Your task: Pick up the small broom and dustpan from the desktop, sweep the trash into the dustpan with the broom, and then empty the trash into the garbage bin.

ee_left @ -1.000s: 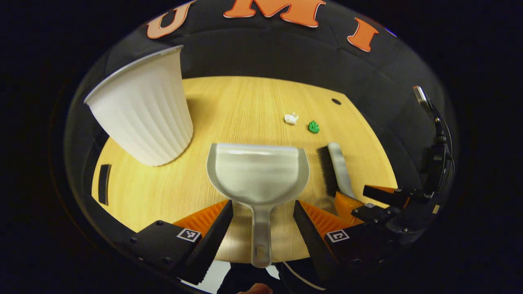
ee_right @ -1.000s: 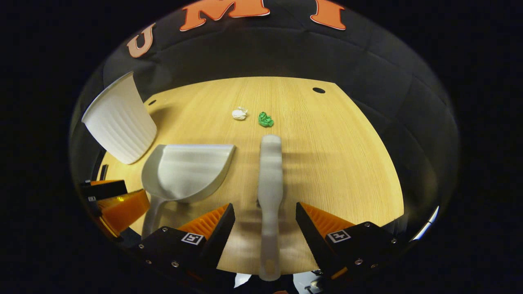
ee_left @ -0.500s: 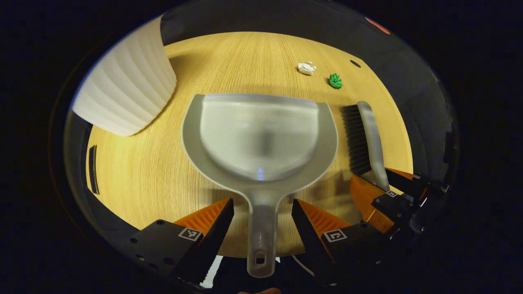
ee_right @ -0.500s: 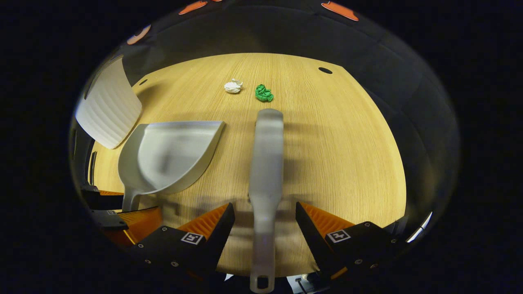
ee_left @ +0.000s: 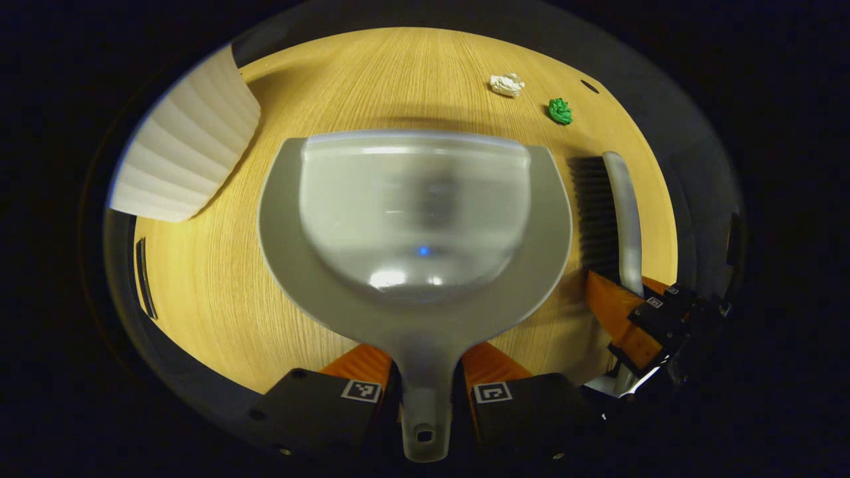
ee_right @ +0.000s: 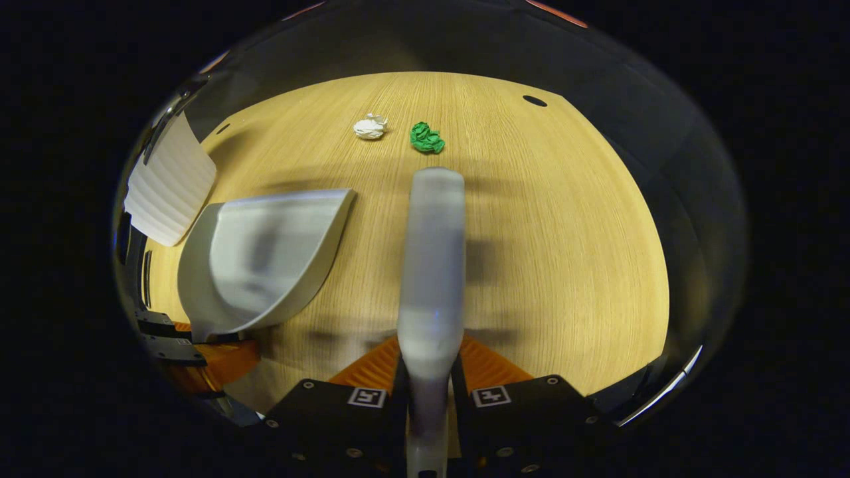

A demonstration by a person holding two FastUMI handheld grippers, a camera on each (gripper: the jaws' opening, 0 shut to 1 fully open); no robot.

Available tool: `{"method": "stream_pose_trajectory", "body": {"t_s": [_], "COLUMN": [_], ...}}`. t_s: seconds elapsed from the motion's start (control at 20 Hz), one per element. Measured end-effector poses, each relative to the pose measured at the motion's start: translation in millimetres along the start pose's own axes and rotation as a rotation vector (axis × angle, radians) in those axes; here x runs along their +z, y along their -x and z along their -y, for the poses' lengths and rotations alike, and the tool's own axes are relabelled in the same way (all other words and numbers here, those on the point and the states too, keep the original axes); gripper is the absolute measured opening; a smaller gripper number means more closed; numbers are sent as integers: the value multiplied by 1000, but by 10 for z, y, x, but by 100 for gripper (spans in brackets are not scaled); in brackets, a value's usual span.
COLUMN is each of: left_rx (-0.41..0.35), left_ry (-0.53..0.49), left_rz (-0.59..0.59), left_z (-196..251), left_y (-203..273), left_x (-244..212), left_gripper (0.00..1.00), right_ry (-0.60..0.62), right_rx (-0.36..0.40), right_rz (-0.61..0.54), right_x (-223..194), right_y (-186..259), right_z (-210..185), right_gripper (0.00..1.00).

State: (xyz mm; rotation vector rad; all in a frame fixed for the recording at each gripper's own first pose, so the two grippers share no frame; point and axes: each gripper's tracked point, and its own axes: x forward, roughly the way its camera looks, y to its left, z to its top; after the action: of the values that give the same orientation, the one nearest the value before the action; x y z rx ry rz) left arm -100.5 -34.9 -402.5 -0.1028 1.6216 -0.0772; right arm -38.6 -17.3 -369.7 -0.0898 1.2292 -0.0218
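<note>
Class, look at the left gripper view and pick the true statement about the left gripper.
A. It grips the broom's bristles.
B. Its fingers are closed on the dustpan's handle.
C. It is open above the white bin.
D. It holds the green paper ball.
B: the left gripper has both fingers pressed against the handle of the dustpan.

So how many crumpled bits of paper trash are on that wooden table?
2: a white crumpled paper ball and a green crumpled paper ball beside it, past the grey broom.
</note>
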Motion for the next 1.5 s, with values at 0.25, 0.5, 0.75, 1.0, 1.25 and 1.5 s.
{"method": "stream_pose_trajectory", "body": {"t_s": [0.25, 0.5, 0.75, 1.0, 1.25, 1.5], "left_rx": [-16, -27, -21, -52, -70, -101], "left_ry": [-56, -169, -403, -575, -669, -755], "left_rz": [22, 68, 85, 27, -35, -49], "left_z": [-67, -200, -385, -335, -194, -155], "left_y": [62, 212, 421, 554, 797, 899], "left_x": [54, 298, 669, 958, 1217, 1372], "left_gripper": [28, 27, 28, 27, 27, 28], "right_ry": [-44, -38, 62, 219, 357, 507], "right_rx": [47, 57, 56, 106, 133, 275], "right_rz": [-7, 16, -35, -94, -123, -166], "right_x": [55, 357, 773, 1298, 1683, 1650], "right_y": [2, -13, -103, -302, -528, -467], "right_z": [54, 286, 585, 607, 609, 196], "right_gripper": [21, 19, 18, 19, 18, 19]}}
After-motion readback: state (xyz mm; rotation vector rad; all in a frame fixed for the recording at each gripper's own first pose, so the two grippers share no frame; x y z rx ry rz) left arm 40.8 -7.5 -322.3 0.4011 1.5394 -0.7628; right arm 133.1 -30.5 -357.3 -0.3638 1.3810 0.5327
